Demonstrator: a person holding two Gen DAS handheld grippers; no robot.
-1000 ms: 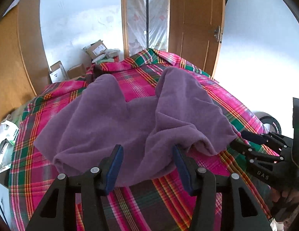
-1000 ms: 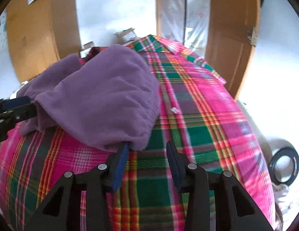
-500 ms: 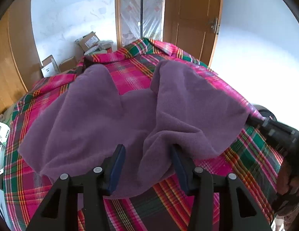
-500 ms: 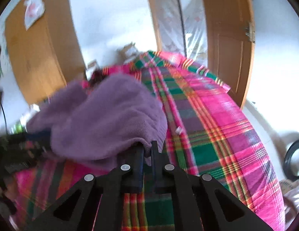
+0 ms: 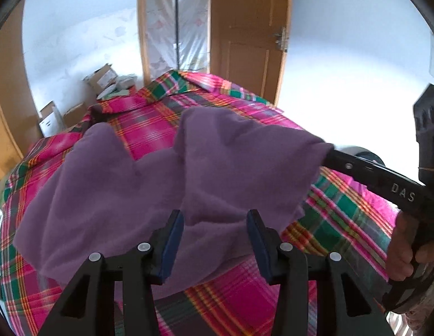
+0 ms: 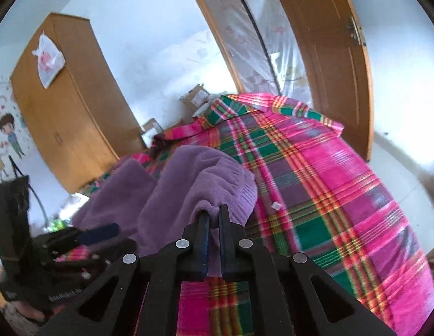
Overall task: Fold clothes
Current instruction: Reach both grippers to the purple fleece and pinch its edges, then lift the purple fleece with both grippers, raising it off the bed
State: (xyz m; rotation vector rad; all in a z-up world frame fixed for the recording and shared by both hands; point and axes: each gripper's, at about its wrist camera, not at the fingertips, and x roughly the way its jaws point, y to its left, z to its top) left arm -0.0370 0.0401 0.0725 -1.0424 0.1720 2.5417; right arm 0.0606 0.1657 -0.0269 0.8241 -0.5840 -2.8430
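Observation:
A purple fleece garment lies spread on a bed covered with a pink, green and purple plaid sheet. My left gripper is open just above the garment's near edge, with cloth below the gap between its blue pads. My right gripper is shut on the garment's right corner and holds it lifted off the sheet. In the left wrist view the right gripper comes in from the right, a hand on its handle. The left gripper shows at the lower left of the right wrist view.
Cardboard boxes sit on the floor beyond the bed's far end. A wooden door and a plastic-covered doorway stand behind. A wooden wardrobe is on the left. A dark ring lies on the floor to the right of the bed.
My right gripper went from open at the garment's right corner to shut on it, then raised the corner off the sheet. The left gripper stayed open and rose slightly.

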